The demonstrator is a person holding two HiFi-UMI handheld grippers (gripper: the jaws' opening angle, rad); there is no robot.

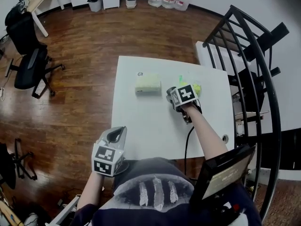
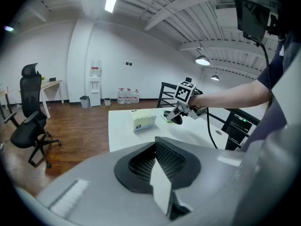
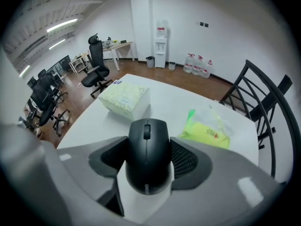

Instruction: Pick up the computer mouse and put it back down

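The right tool [image 3: 150,160] is clamped on the black computer mouse [image 3: 147,145]. A dark ribbed pad presses on each side of the mouse, whose scroll wheel points away from the tool. The tool tilts steeply down over the far right part of the white worktop [image 1: 141,131]. The mouse sits low over the surface, but I cannot tell whether it touches. Beyond this tool and to its left lies a pale tissue box [image 3: 124,99]. Just beyond it to the right is a green plastic packet [image 3: 207,133]. Both rest on the worktop, clear of the mouse.

The left tool [image 2: 157,161] has its jaws together with nothing between them. It hangs at the near left corner of the worktop, close to the person's body and well apart from the right tool.
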